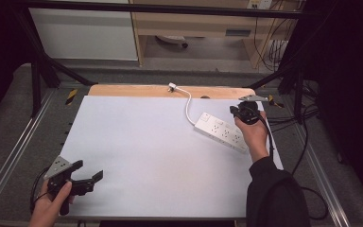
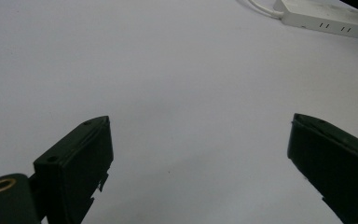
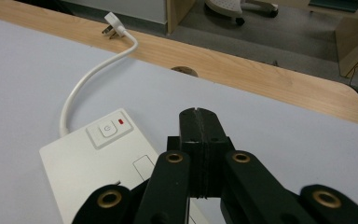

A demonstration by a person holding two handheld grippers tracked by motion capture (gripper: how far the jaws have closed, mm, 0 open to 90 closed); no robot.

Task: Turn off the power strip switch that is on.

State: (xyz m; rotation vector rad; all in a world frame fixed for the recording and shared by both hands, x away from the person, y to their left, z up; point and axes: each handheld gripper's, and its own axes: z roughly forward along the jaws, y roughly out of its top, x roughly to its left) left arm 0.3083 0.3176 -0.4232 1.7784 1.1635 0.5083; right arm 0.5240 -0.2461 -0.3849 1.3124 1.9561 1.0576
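Observation:
A white power strip (image 1: 220, 132) lies at the right of the white table top, its cord (image 1: 189, 105) curling back to a plug (image 1: 172, 87) on the wooden strip. My right gripper (image 1: 242, 112) hovers just above the strip's far end, jaws pressed together with nothing between them. In the right gripper view the shut right gripper (image 3: 199, 116) sits beside the strip's switch (image 3: 108, 129) and the power strip (image 3: 93, 163). My left gripper (image 1: 89, 172) rests at the front left corner, jaws wide apart and empty. The left gripper (image 2: 200, 154) looks across bare white surface toward the power strip (image 2: 326, 17).
The white sheet (image 1: 146, 156) covers most of the table, with a wooden strip (image 1: 123, 91) and a round hole (image 3: 183, 71) along the far edge. A metal frame (image 1: 9, 146) borders the table. Cabinets and cables stand beyond.

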